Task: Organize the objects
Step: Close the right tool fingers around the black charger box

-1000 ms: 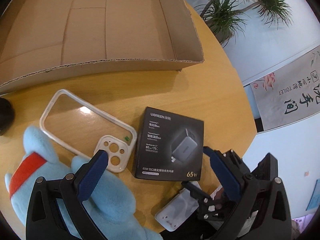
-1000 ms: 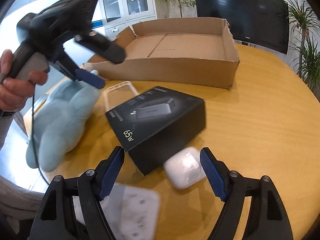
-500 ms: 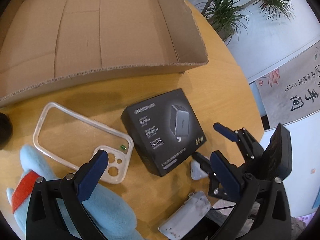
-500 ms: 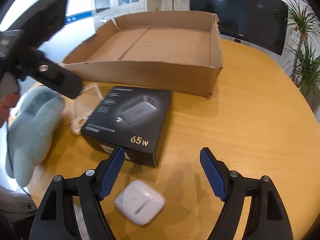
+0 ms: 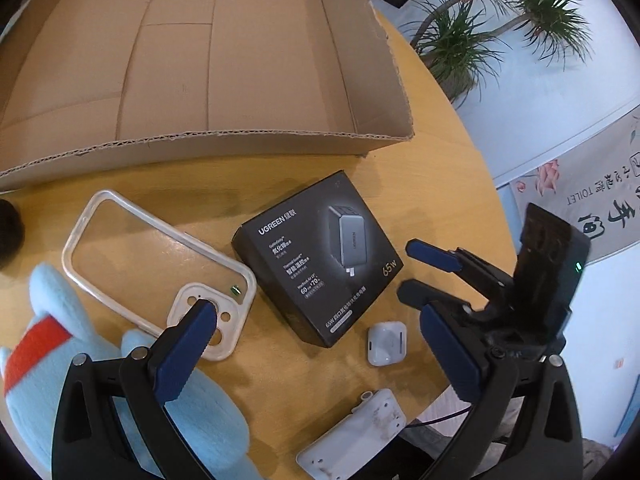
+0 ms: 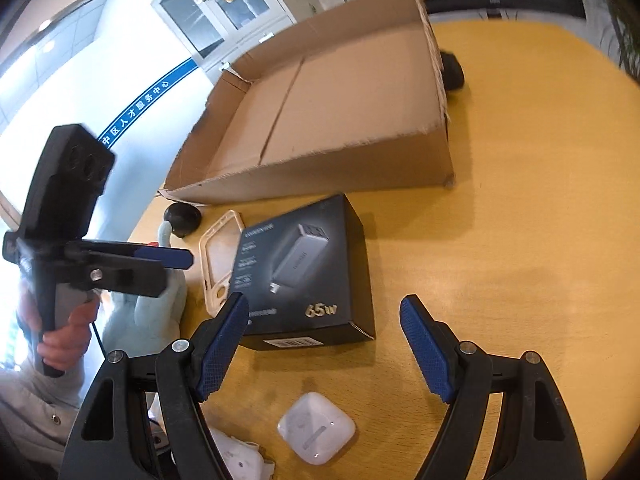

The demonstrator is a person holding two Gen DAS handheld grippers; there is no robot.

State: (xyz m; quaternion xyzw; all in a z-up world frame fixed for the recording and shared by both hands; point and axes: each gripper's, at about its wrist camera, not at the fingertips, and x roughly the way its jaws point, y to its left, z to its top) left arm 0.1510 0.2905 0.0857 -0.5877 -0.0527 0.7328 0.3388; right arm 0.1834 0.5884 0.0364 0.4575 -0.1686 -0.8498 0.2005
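Observation:
A black 65W charger box [image 5: 320, 256] lies flat on the round wooden table [image 5: 432, 168]; it also shows in the right wrist view [image 6: 304, 272]. A clear phone case [image 5: 156, 268] lies left of it, beside a blue plush toy [image 5: 120, 392]. A white earbud case [image 5: 387, 343] and a white power adapter [image 5: 356, 436] lie near the front edge. My left gripper [image 5: 320, 340] is open and empty above the box's near side. My right gripper [image 6: 324, 332] is open and empty, just right of the box [image 5: 412, 268].
A large open cardboard box [image 5: 192, 60] stands at the back of the table, with nothing visible inside. A small black object [image 6: 182, 216] sits by its left corner, another [image 6: 452, 72] behind it. Potted plants [image 5: 500, 12] stand beyond the table edge.
The black charger box was held lifted by the right gripper, then set down flat and released. The right gripper has drawn back; the earbud case now lies uncovered beside the box.

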